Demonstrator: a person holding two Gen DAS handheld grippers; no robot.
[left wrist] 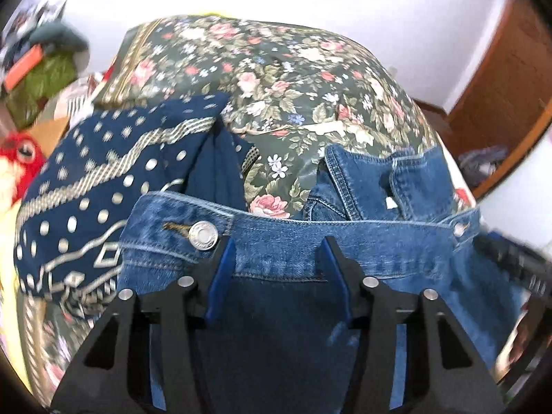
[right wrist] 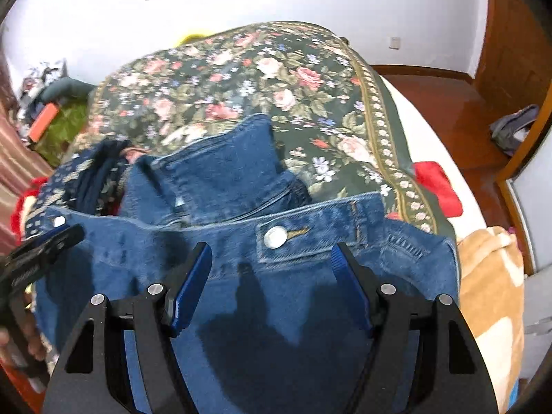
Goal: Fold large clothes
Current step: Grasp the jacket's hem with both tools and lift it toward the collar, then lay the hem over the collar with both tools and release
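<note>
A blue denim jacket (left wrist: 276, 241) lies on a bed with a dark green floral cover (left wrist: 276, 79). Its hem band with a metal button (left wrist: 203, 235) crosses the left wrist view. My left gripper (left wrist: 277, 245) is open, its blue-padded fingers (left wrist: 220, 276) spread over the band, just right of the button. In the right wrist view the same jacket (right wrist: 241, 258) fills the lower half, with a button (right wrist: 275, 236) on a tab. My right gripper (right wrist: 272, 258) is open over the denim just below that button. The left gripper (right wrist: 45, 245) shows at that view's left edge.
A navy patterned garment (left wrist: 103, 179) lies left of the jacket. A red plush toy (left wrist: 20, 155) sits at the far left. A tan blanket (right wrist: 490, 283) and a red item (right wrist: 438, 186) lie at the bed's right edge. Wooden floor (right wrist: 448, 103) and clutter (right wrist: 51, 110) surround the bed.
</note>
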